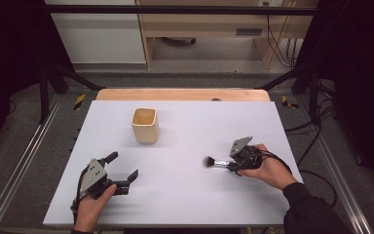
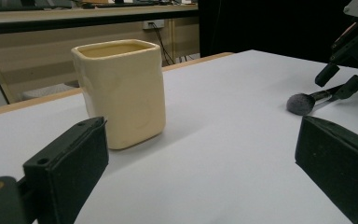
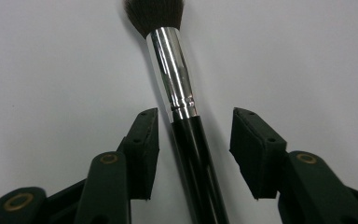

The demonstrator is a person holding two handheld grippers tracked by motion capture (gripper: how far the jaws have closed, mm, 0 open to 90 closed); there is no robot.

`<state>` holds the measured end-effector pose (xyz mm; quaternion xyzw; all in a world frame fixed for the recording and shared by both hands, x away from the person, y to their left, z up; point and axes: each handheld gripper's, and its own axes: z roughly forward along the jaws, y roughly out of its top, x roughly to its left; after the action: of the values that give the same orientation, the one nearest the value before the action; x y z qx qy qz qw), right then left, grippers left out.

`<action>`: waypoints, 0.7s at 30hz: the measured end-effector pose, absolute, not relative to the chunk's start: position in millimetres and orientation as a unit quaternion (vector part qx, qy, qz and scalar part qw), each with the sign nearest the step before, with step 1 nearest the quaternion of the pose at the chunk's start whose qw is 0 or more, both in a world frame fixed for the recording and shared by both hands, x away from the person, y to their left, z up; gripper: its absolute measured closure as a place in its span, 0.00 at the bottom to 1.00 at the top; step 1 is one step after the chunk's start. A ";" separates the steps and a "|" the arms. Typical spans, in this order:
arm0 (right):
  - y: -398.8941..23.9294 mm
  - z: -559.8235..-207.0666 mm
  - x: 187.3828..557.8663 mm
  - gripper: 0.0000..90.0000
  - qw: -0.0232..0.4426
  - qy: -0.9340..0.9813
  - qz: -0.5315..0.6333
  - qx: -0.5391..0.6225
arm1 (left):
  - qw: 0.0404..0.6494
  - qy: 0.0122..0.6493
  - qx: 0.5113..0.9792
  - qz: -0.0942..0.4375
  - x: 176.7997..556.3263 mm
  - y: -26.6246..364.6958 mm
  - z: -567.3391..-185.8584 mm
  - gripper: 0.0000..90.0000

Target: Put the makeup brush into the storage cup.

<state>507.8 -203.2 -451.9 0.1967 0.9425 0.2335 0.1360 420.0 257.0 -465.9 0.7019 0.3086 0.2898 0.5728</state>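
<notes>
- The right gripper (image 3: 193, 140) has its jaws partly apart, with the brush (image 3: 179, 88) lying between them; a gap shows on each side, so they do not squeeze it.
- The brush lies flat on the white counter (image 1: 185, 195), its fluffy end pointing away from the jaws.
- The left gripper (image 1: 124, 166) has its jaws wide, with nothing in them.
- A cream cup (image 1: 144, 125) stands upright farther back.
- Past the counter are a grey floor (image 1: 24, 146) and wooden furniture (image 1: 199, 24).
</notes>
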 end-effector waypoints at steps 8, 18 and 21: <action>-202.4 -453.6 511.9 0.68 0.121 0.948 0.226 0.188 | 0.572 0.308 0.702 0.290 420.0 256.8 -466.0 0.03; -201.7 -454.7 512.8 0.81 0.098 0.955 0.213 0.180 | 0.571 0.307 0.704 0.290 419.6 255.5 -465.9 0.03; -199.5 -454.1 511.9 0.83 0.094 0.958 0.207 0.177 | 0.571 0.307 0.704 0.290 419.6 255.6 -465.7 0.03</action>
<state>511.9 -199.5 -454.1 0.1766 0.9577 0.2066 0.0944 419.6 255.6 -465.7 0.7037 0.3069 0.2904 0.5713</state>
